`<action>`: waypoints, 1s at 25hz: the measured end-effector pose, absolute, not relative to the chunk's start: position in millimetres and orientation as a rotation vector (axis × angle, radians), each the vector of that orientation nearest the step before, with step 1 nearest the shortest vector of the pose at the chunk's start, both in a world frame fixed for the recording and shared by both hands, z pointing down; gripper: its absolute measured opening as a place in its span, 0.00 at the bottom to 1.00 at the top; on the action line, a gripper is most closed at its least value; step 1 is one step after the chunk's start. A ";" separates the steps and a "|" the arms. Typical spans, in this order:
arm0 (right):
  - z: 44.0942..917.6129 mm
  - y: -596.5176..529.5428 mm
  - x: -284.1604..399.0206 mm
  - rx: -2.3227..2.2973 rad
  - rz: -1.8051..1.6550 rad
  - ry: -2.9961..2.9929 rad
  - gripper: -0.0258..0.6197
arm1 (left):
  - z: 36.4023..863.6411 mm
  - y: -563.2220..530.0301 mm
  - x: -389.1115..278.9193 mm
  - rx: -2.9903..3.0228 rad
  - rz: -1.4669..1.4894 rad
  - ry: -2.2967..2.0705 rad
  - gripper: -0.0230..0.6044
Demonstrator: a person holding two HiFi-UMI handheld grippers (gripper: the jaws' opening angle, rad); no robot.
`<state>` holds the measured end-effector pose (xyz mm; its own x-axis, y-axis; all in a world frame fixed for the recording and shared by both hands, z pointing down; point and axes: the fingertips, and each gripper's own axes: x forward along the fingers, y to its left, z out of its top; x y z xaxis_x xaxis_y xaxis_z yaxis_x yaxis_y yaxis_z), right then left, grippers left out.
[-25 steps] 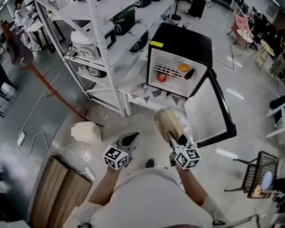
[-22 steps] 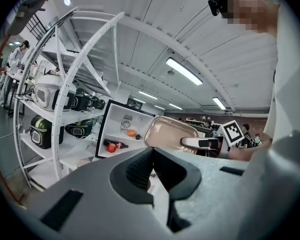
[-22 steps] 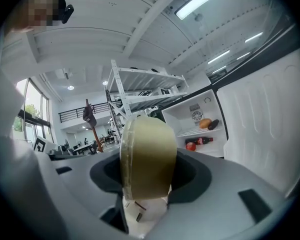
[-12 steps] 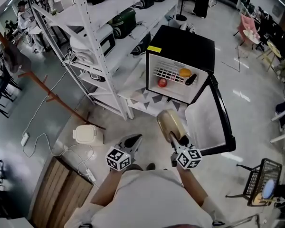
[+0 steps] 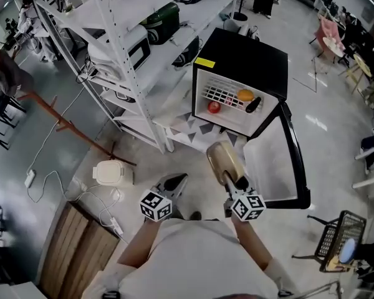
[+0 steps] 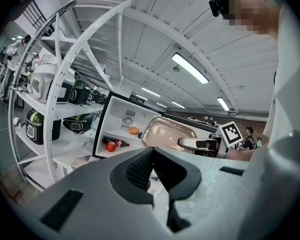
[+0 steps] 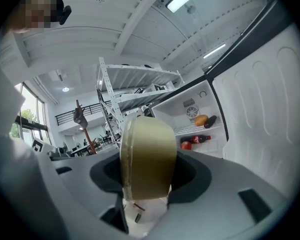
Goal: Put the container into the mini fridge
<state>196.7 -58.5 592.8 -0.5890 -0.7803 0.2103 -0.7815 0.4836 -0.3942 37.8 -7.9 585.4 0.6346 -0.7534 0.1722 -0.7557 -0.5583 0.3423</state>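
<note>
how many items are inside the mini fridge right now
4: an orange fruit and a dark oblong item on the wire shelf, a red fruit and a cola bottle below. Others may be hidden.

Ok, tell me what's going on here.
A person holds a hand-held gripper in each hand. The right hand-held gripper is clamped on a tan container, held out toward the open mini fridge but not yet inside it. The left hand-held gripper is shut and empty.
</note>
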 end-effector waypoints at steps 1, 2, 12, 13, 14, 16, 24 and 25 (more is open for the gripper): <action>592.7 -62.5 196.2 1.433 0.718 -2.701 0.37 | 585.5 -13.3 37.3 2.478 0.007 -1.188 0.04; 592.7 -66.9 195.2 1.443 0.712 -2.697 0.37 | 585.7 -19.2 36.4 2.484 0.006 -1.178 0.04; 595.6 -119.2 169.0 1.566 0.701 -2.634 0.37 | 583.2 -92.2 1.9 2.536 0.011 -1.072 0.04; 596.1 -124.8 166.1 1.579 0.695 -2.624 0.37 | 584.6 -99.0 -1.9 2.538 0.017 -1.059 0.04; 596.8 -130.9 163.2 1.592 0.689 -2.612 0.37 | 585.8 -106.0 -5.6 2.540 0.022 -1.045 0.04; 598.6 -143.5 158.2 1.619 0.681 -2.589 0.37 | 587.5 -120.2 -12.1 2.546 0.026 -1.014 0.04; 602.5 -185.3 138.5 1.737 0.704 -2.524 0.37 | 592.9 -165.4 -34.3 2.582 0.044 -0.882 0.04; 601.7 -189.9 135.1 1.751 0.704 -2.520 0.37 | 593.4 -170.1 -37.2 2.586 0.046 -0.866 0.04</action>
<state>135.1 -189.9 601.7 -0.3813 -0.8918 0.2435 -0.8889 0.2814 -0.3614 -37.2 -170.1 593.4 0.8062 -0.5701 0.1582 -0.5836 -0.7225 0.3707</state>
